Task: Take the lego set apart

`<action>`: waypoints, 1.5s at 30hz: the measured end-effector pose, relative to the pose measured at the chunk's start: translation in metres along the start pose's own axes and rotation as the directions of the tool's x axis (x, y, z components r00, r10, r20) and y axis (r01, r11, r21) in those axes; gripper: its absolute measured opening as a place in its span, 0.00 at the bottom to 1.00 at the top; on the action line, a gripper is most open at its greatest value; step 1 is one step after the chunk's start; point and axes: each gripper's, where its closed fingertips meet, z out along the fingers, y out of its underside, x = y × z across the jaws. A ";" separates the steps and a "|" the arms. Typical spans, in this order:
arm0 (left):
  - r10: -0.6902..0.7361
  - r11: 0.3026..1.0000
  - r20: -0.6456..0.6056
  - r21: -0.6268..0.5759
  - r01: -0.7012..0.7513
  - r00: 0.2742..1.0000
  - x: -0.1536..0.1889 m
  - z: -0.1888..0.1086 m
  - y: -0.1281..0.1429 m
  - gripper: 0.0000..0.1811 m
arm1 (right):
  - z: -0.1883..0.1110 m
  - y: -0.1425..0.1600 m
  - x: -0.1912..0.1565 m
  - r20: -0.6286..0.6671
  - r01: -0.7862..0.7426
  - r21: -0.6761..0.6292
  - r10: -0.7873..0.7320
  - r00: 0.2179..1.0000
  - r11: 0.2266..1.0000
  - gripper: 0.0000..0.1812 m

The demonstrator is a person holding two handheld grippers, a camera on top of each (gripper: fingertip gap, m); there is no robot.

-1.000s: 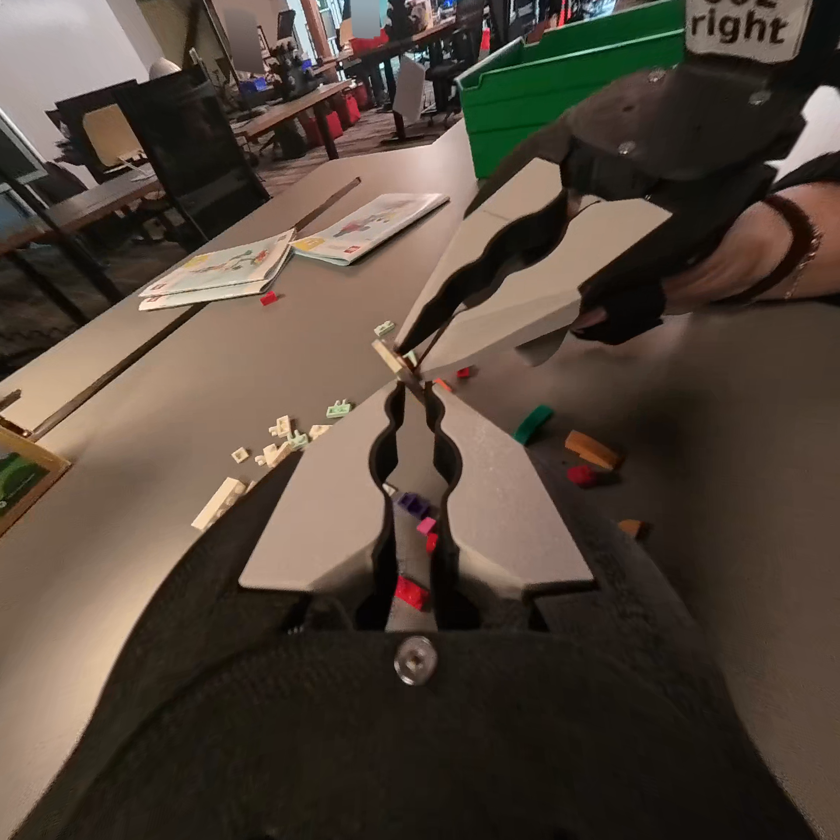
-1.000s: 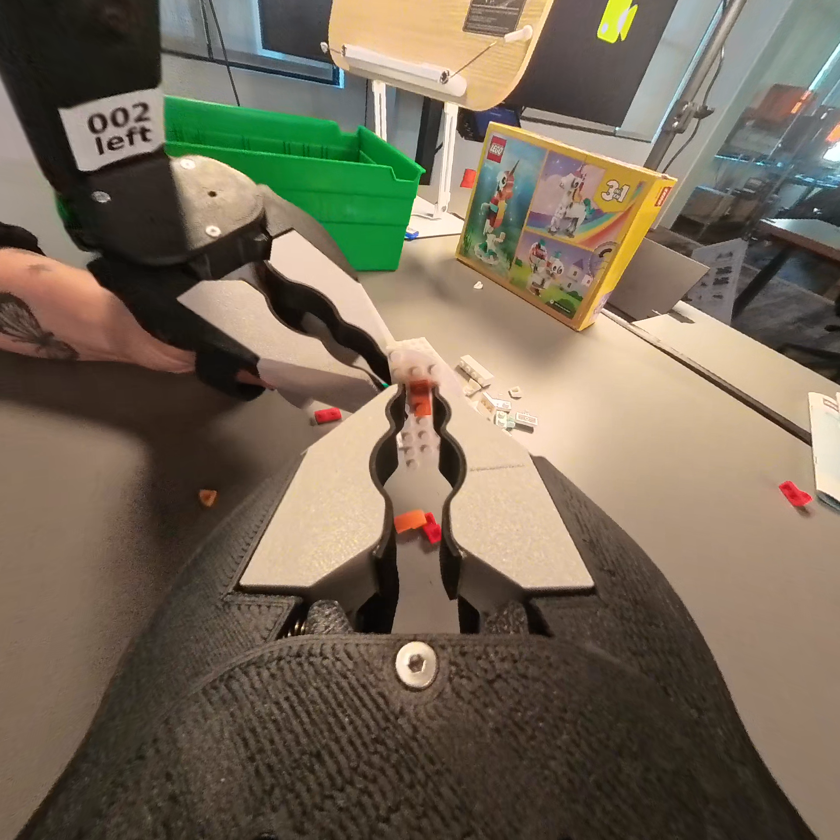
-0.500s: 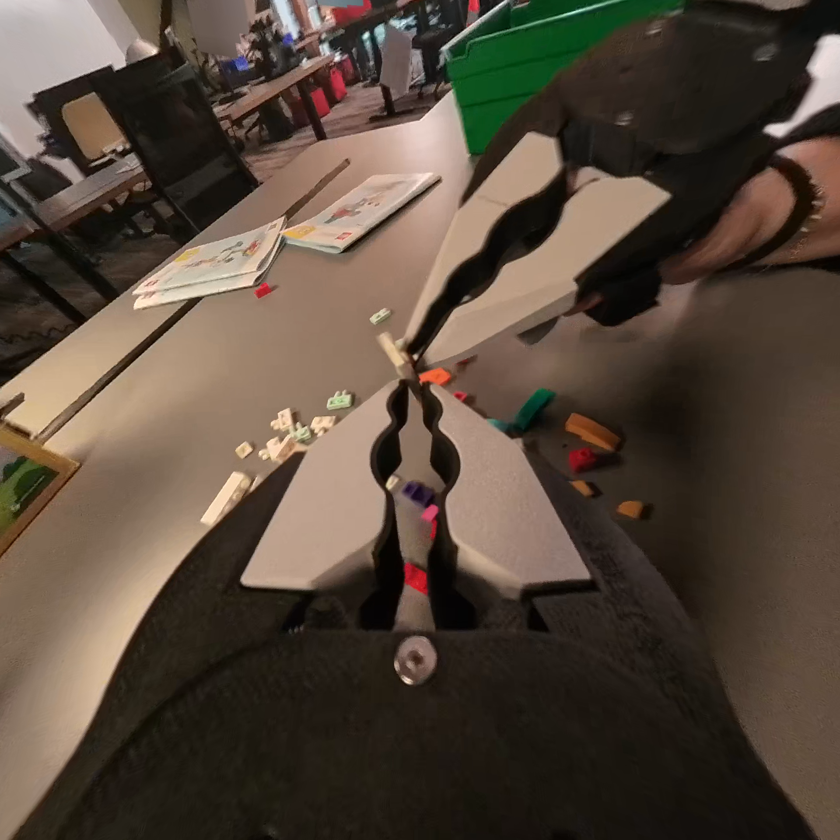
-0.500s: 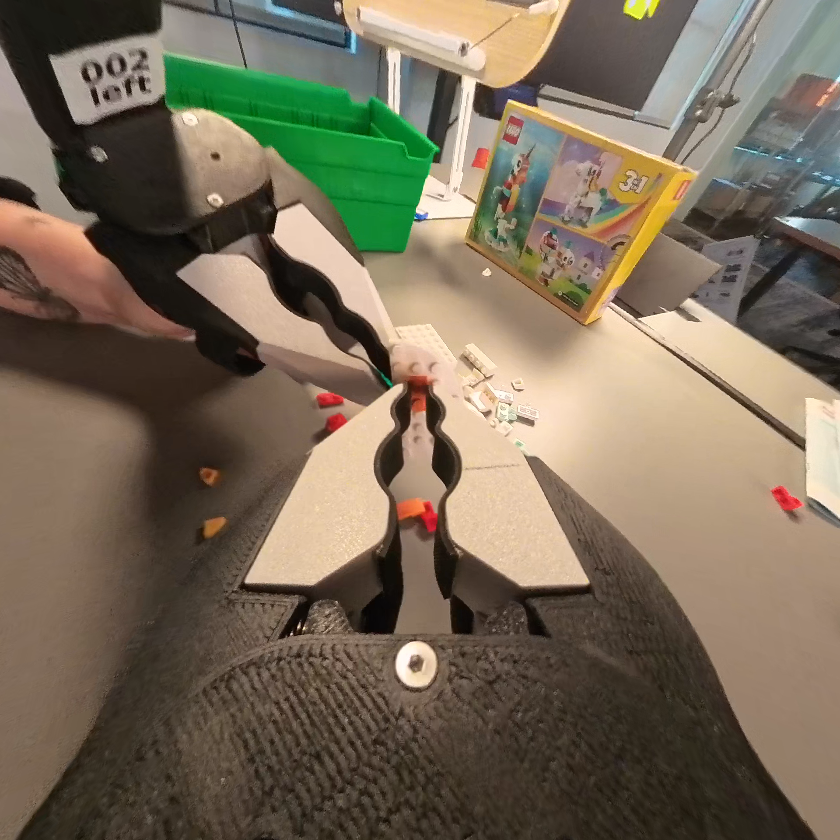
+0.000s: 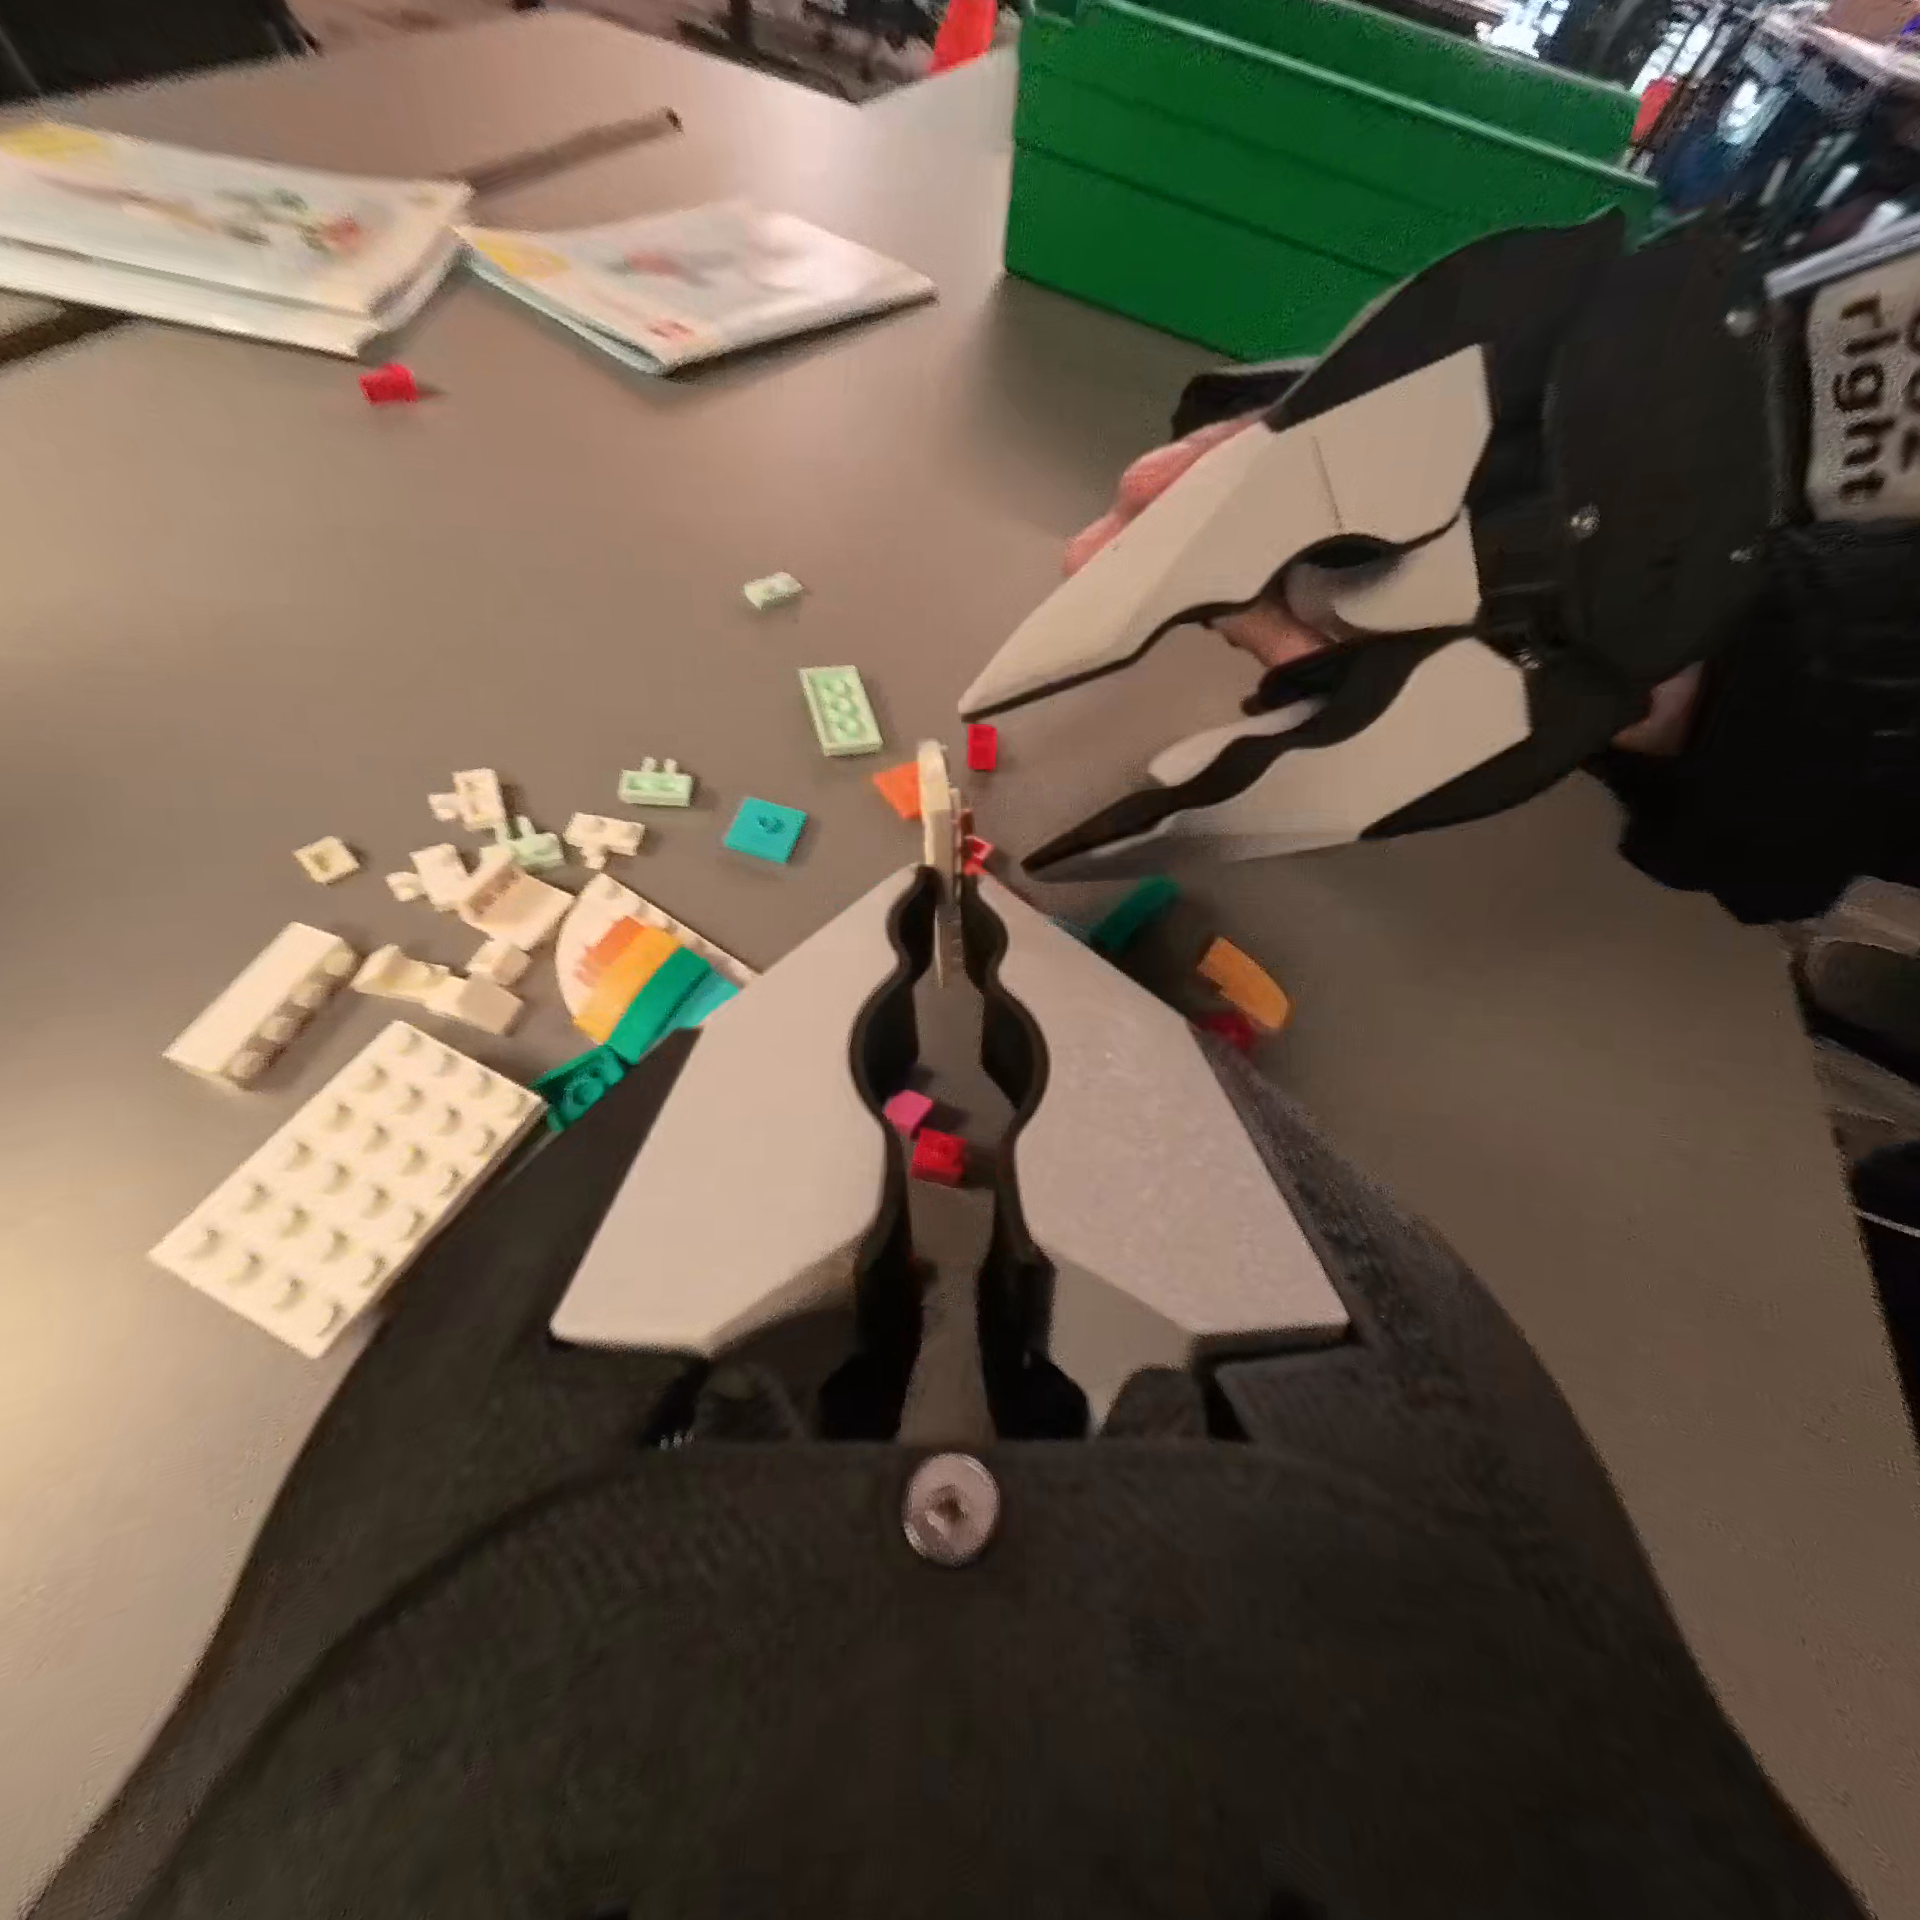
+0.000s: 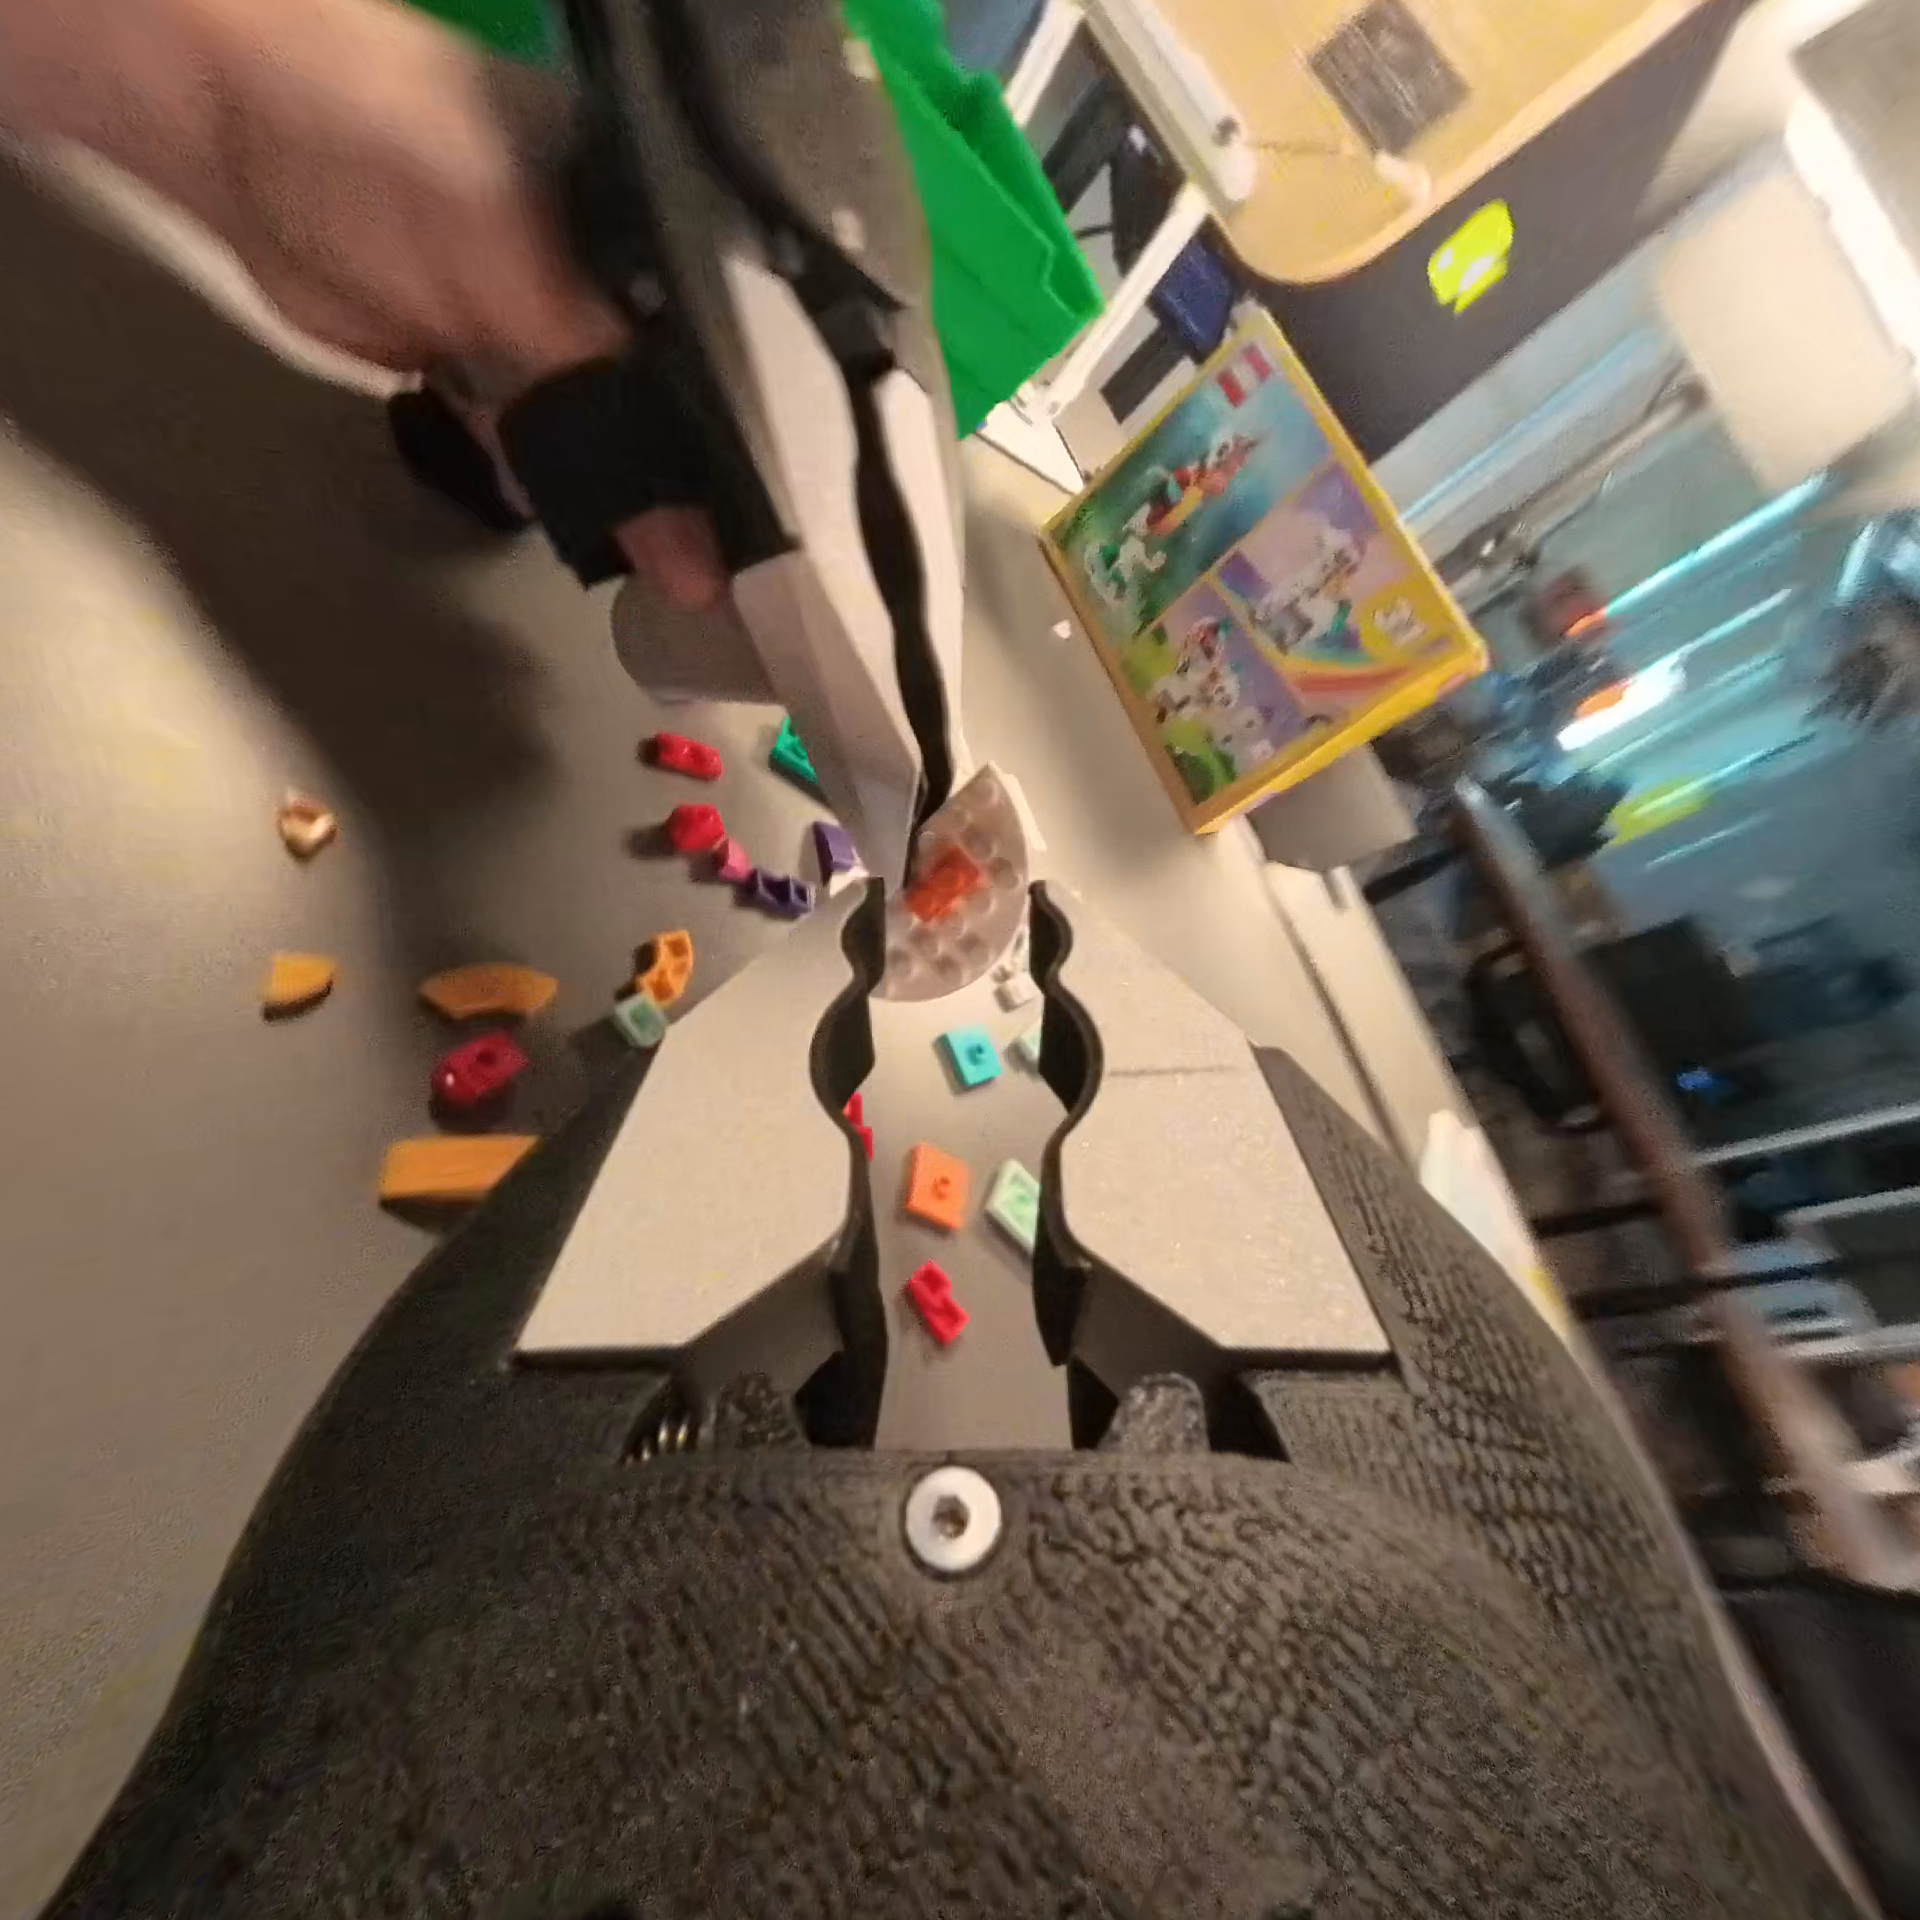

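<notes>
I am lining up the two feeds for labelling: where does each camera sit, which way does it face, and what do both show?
Left wrist view: sits on the left claw, looking along its fingers over the grey table; shows that claw shut on a white round plate, with the open right claw ahead.
Right wrist view: sits on the right claw, facing the left claw and a yellow set box; a hand shows.
Shared: the plate, green bin, scattered bricks.

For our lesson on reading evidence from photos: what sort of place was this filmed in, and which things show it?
Probably a shared office or lab workspace, not a home. A long grey table holds loose bricks, instruction booklets and a green plastic bin; a screen on a stand and more desks show behind.
</notes>
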 end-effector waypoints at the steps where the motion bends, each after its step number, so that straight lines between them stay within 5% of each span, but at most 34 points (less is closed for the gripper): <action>1: -0.005 1.000 -0.023 -0.013 0.005 1.000 0.003 0.001 0.002 0.02 | 0.000 0.001 -0.003 -0.003 0.063 -0.014 -0.063 0.998 0.998 0.14; 5: 0.042 0.997 -0.058 -0.059 -0.045 0.997 0.011 0.003 0.008 0.02 | 0.001 0.005 -0.008 0.019 0.147 -0.051 -0.146 0.989 0.988 0.16; 11: 0.090 0.992 -0.100 -0.079 -0.098 0.991 0.017 0.003 0.012 0.02 | 0.000 0.007 -0.016 0.112 0.067 -0.040 -0.062 0.992 0.997 0.13; 18: 0.081 0.997 -0.103 0.018 -0.080 0.991 0.016 -0.002 -0.001 0.03 | -0.002 0.003 -0.004 0.134 -0.187 0.010 0.184 0.974 0.982 0.12; 21: 0.074 0.997 -0.098 0.027 -0.072 0.992 0.016 0.000 -0.003 0.18 | -0.007 -0.009 0.007 0.158 -0.364 0.095 0.347 0.924 0.926 0.12; 24: 0.097 0.995 -0.115 0.049 -0.092 0.989 0.025 0.002 -0.006 0.04 | -0.009 -0.014 0.013 0.158 -0.428 0.136 0.407 0.900 0.893 0.12; 30: -0.104 0.994 -0.090 0.016 0.106 0.991 0.012 0.004 -0.003 0.02 | -0.008 -0.009 0.018 0.000 -0.213 0.085 0.214 0.977 0.973 0.08; 33: -0.089 0.996 -0.061 -0.001 0.089 0.994 0.010 0.005 0.000 0.02 | -0.007 -0.008 0.016 0.029 -0.255 0.073 0.254 0.967 0.964 0.09; 45: -0.214 0.977 -0.079 -0.044 0.211 0.974 0.007 0.007 0.007 0.02 | 0.002 0.000 0.000 -0.021 0.013 -0.036 -0.013 1.000 0.999 0.09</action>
